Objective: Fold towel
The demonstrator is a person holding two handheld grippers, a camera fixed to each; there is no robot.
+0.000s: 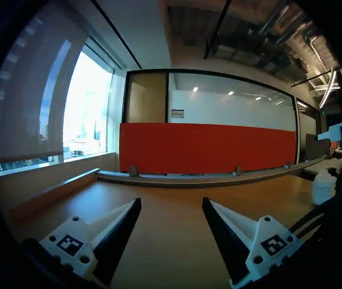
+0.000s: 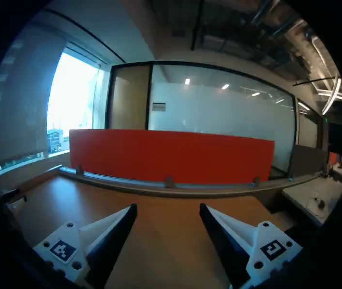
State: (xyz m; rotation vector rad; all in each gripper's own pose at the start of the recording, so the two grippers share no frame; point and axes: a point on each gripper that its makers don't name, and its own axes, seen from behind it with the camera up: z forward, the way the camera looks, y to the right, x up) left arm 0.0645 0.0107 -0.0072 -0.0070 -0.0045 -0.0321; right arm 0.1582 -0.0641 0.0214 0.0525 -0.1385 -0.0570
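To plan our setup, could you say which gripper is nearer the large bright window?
Left, apparently. The left gripper has the large bright window close on its left; the right gripper sits farther from it along the brown wooden desk.

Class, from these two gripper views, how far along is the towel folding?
Done: nothing visibly folded. In hand: nothing; the left gripper and right gripper both stand open above the wooden desk. A white heap at the left gripper view's edge may be the towel, unclear. Left: the whole fold.
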